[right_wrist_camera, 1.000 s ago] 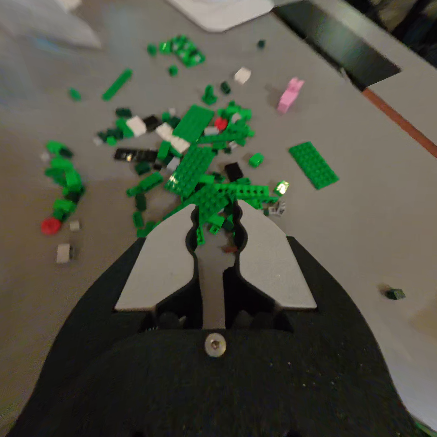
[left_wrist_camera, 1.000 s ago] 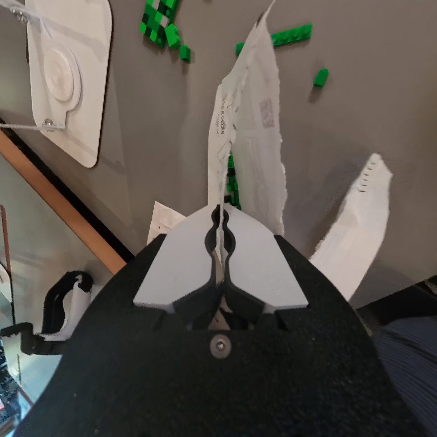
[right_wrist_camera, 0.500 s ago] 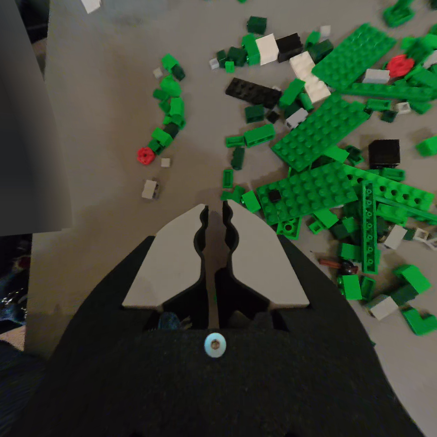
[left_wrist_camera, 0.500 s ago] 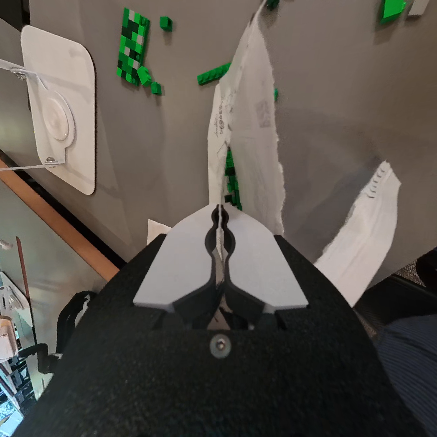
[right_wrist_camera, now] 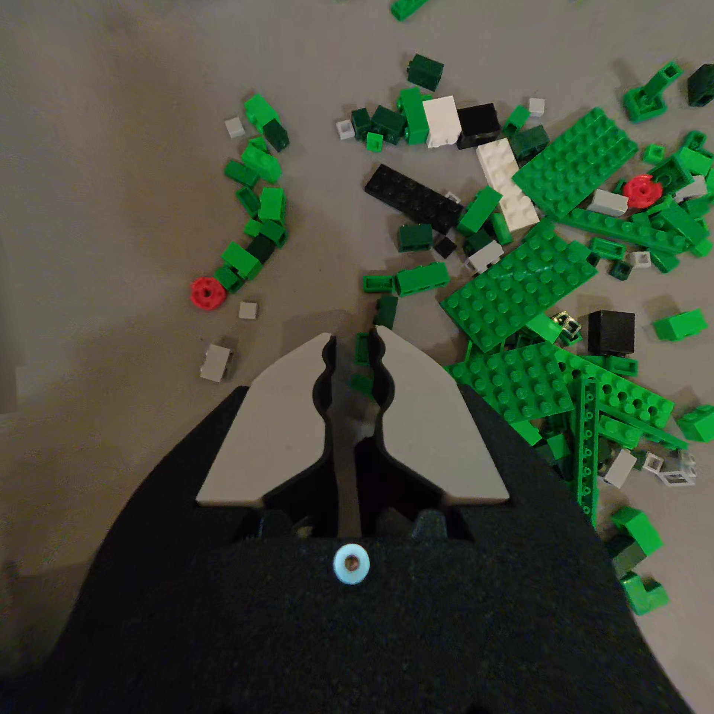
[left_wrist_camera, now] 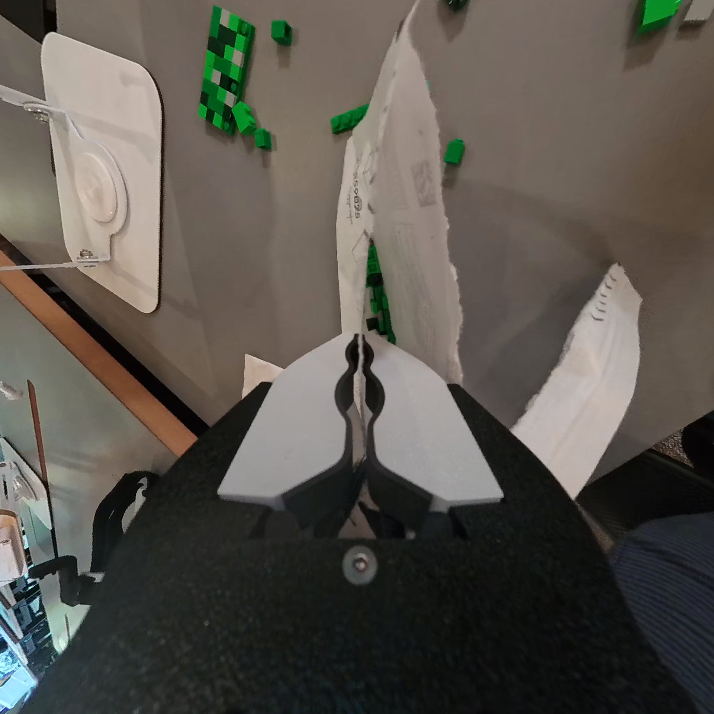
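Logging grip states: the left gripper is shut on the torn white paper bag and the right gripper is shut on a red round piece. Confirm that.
Half wrong. The right gripper is open, holding nothing; the right wrist view shows the red round piece lying apart on the table. The left gripper is shut on the torn white paper bag.

The torn white paper bag (left_wrist_camera: 409, 216) hides part of a green strip (left_wrist_camera: 349, 119) at upper centre, runs off the top edge, and its print is too faint to read, while bricks (right_wrist_camera: 641, 591) vanish behind the right gripper's body at lower right.
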The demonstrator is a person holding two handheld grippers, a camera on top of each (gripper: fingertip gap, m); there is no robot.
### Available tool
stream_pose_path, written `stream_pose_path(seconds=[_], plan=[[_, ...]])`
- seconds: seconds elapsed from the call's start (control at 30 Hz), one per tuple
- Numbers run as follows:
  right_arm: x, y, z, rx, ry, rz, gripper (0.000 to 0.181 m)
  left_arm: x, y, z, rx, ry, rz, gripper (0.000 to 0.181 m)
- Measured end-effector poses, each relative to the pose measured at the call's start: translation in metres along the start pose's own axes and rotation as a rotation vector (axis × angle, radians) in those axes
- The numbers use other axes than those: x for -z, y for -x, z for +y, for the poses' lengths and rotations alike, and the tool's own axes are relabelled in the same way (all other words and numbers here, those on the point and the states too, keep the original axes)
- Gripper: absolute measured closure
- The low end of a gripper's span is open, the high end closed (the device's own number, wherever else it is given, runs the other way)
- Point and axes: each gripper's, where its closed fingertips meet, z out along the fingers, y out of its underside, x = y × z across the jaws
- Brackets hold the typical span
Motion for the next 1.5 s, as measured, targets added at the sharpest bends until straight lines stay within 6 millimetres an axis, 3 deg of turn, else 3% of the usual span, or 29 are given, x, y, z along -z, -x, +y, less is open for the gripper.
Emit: stream_pose_path(seconds=[0.6,0.83,1.03,1.27,1.4,1.5], plan=[[0.009,-0.003,0.001,-0.059,-0.038,-0.010,0.163,0.006,0.004,-0.003,0.005,-0.021,-0.021,0.181],[0.006,-0.002,0.004,-0.065,-0.018,-0.031,0.170,0.001,0.001,0.003,-0.002,0.013,-0.012,0.181],[0.005,-0.012,0.008,-0.080,0.017,0.045,0.166,0.006,-0.003,-0.003,-0.019,-0.010,-0.015,0.181],[0.005,-0.008,0.009,-0.080,0.027,0.020,0.173,0.004,-0.006,-0.006,-0.030,0.001,-0.004,0.181],[0.020,-0.017,-0.008,-0.049,-0.057,0.115,0.173,0.003,-0.007,-0.005,-0.021,0.007,0.003,0.181],[0.048,-0.027,-0.033,0.002,-0.164,0.217,0.174,0.005,-0.007,-0.004,0.011,0.000,0.024,0.181]])
